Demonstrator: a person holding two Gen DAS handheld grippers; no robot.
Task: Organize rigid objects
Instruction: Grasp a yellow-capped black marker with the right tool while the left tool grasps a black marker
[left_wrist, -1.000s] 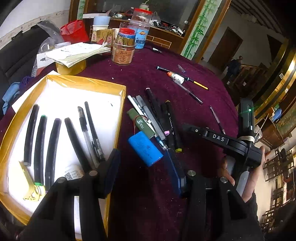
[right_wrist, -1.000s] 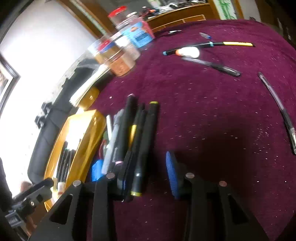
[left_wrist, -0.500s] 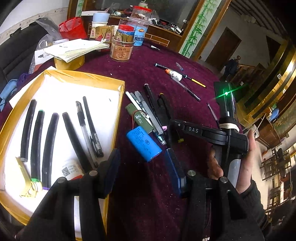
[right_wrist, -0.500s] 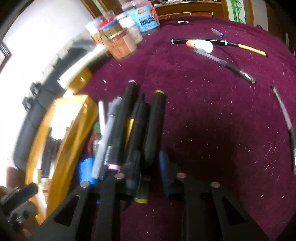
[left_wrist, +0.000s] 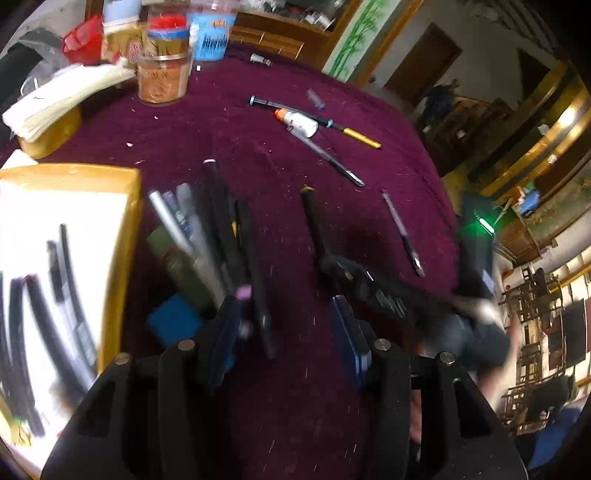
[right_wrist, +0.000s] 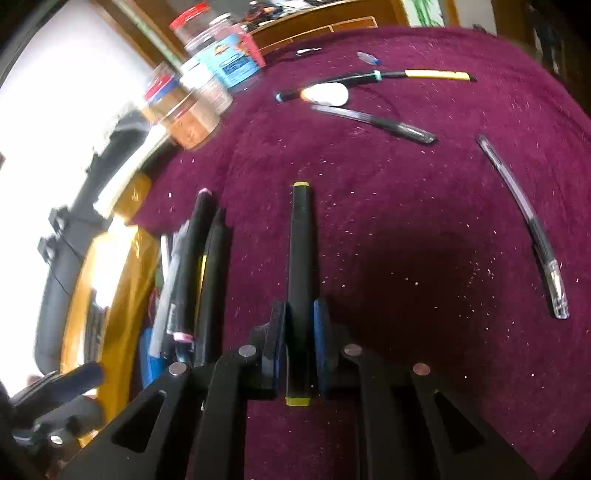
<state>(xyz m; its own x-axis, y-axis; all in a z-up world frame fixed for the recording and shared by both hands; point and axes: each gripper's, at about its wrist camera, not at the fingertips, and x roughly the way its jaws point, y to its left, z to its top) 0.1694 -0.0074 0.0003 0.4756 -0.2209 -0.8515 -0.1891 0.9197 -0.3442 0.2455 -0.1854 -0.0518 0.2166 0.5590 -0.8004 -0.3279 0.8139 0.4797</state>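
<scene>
1. The tablecloth (right_wrist: 406, 229) is deep maroon, flecked with pale specks.
2. The marker (right_wrist: 302, 258) is black with yellow end caps.
3. The right gripper (right_wrist: 300, 332) is black, its pads (right_wrist: 320, 332) blue.
4. The left gripper (left_wrist: 288, 339) is black with dark blue pads (left_wrist: 347, 343).
5. The tray (left_wrist: 118, 258) has a golden rim and a white floor.
6. The tubes (left_wrist: 51, 332) in it are black.
7. The capacitor (left_wrist: 171, 321) is bright blue.
8. The jar (left_wrist: 162, 74) holds orange-brown contents under a red lid.
9. The far pen (right_wrist: 376, 78) is black with a teal ring and a yellow end.
10. The bottle (right_wrist: 327, 94) is white with an orange tip.
</scene>
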